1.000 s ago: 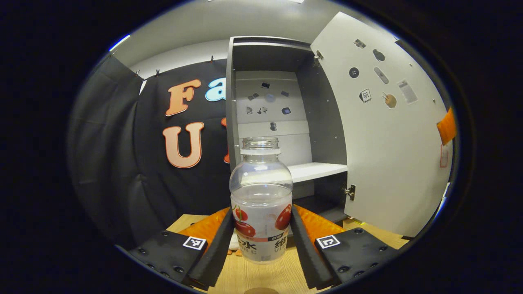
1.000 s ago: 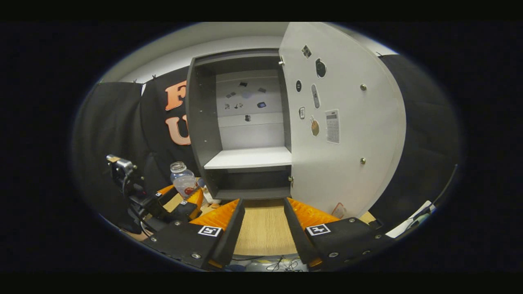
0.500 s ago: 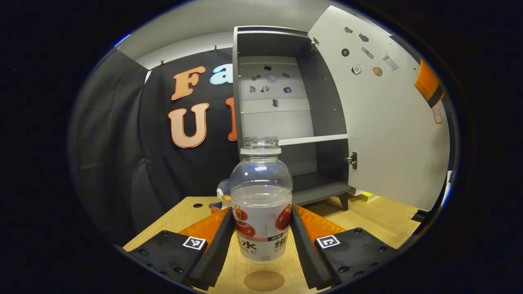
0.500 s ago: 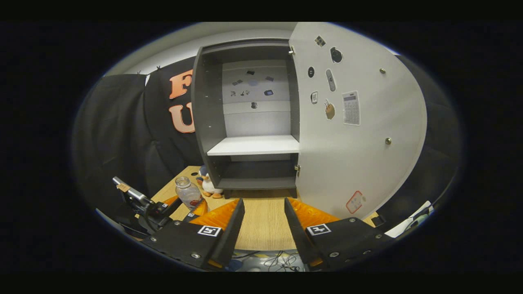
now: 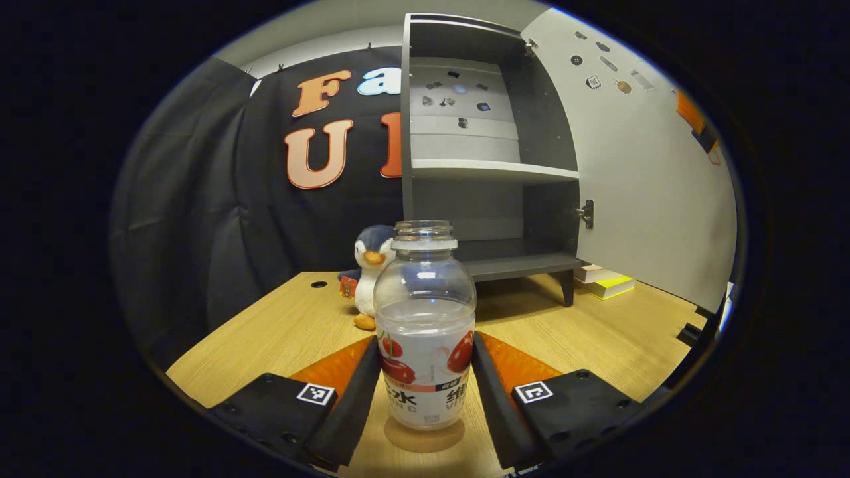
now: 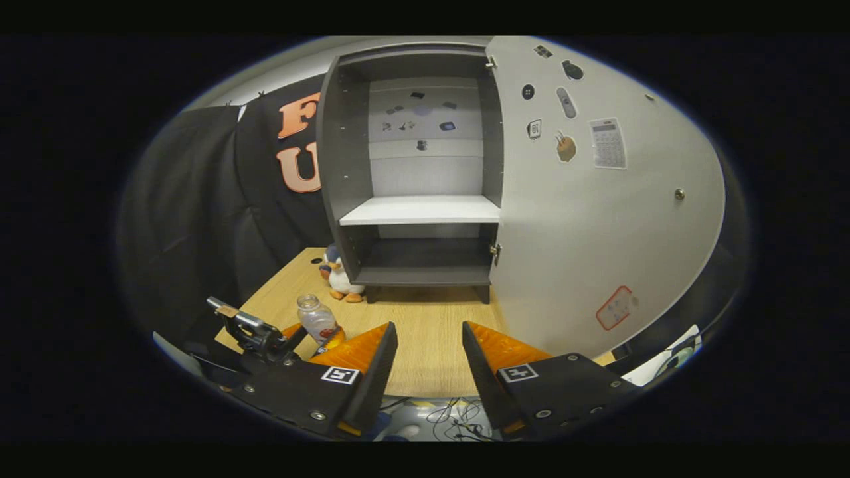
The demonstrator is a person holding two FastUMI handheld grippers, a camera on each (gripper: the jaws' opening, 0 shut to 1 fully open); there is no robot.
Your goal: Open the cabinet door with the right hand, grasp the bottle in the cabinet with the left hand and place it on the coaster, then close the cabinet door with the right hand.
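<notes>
Clear plastic bottle [image 5: 425, 325], pinched by left gripper [image 5: 425, 392] over coaster [image 5: 425, 438]: lower straight, then release; right gripper [image 6: 428, 358] spread.

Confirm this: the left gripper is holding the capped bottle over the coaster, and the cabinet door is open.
One thing is wrong: the bottle has no cap. The left gripper view shows its mouth bare and open. The rest stands: the left gripper holds it over the coaster, and the cabinet door is open.
</notes>
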